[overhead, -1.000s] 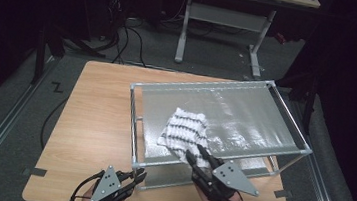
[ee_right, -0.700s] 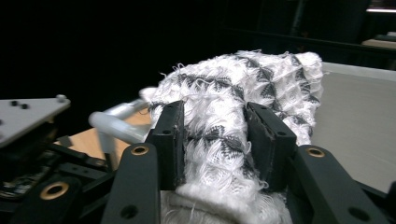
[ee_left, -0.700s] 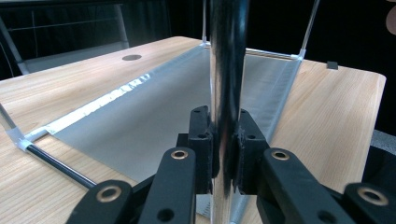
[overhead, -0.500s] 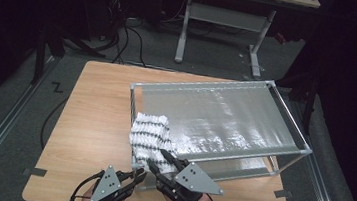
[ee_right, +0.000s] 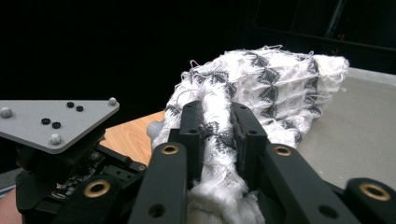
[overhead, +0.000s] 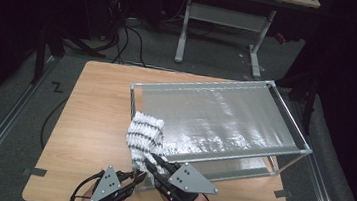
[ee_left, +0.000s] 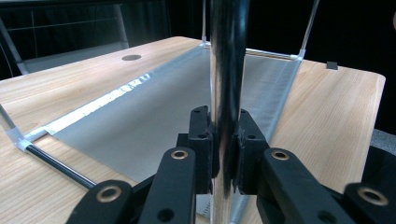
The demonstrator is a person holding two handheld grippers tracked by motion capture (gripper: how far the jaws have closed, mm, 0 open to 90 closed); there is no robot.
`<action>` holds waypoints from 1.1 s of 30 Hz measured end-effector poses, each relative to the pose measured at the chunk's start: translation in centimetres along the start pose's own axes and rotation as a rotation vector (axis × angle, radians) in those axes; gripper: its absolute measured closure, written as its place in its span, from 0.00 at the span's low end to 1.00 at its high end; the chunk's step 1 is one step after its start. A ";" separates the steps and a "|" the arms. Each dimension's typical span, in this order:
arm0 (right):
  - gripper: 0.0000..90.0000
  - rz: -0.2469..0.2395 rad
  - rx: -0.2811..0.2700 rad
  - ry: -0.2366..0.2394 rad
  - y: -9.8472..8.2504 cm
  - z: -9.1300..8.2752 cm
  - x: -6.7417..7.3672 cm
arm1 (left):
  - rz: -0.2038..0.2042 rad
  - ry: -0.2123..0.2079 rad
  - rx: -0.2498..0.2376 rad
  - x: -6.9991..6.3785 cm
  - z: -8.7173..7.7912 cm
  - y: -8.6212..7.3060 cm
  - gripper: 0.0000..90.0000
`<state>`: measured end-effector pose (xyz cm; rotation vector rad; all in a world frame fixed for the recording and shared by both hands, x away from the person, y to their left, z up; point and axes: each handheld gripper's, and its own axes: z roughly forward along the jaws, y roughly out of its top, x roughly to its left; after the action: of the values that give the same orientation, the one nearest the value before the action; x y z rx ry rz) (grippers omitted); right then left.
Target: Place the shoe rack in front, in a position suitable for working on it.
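- A wooden table in a dark room bears a metal-framed rack.
- Right gripper has just closed, pinching the knitted cloth draped over the rack's corner.
- Left gripper clamps the rack's post.

One cloth, one rack, two hand-held grippers

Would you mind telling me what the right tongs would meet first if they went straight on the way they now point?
Probably the rack's silvery sheet: the right tongs, shut on the cloth, point across it, though depth is unclear.
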<state>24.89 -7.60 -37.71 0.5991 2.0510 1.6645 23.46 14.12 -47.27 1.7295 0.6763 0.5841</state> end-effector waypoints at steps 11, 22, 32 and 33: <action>0.88 -0.011 -0.133 -0.086 1.8 -4.8 -2.0 | 0.000 0.000 -0.001 0.0 0.0 0.0 0.89; 0.88 0.034 -0.058 -0.288 -1.9 -14.0 -6.2 | -0.004 0.007 0.001 0.0 0.1 0.0 0.89; 0.88 0.092 0.212 -0.322 -8.8 -11.6 -8.4 | -0.009 0.008 0.003 0.4 0.2 0.1 0.89; 0.88 0.086 0.235 -0.329 -9.2 -11.3 -8.5 | -0.009 0.009 0.004 0.4 0.2 0.1 0.89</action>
<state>24.74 -23.23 -44.13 0.9809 2.0097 1.2737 23.92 14.29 -47.21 1.7274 0.6921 0.5849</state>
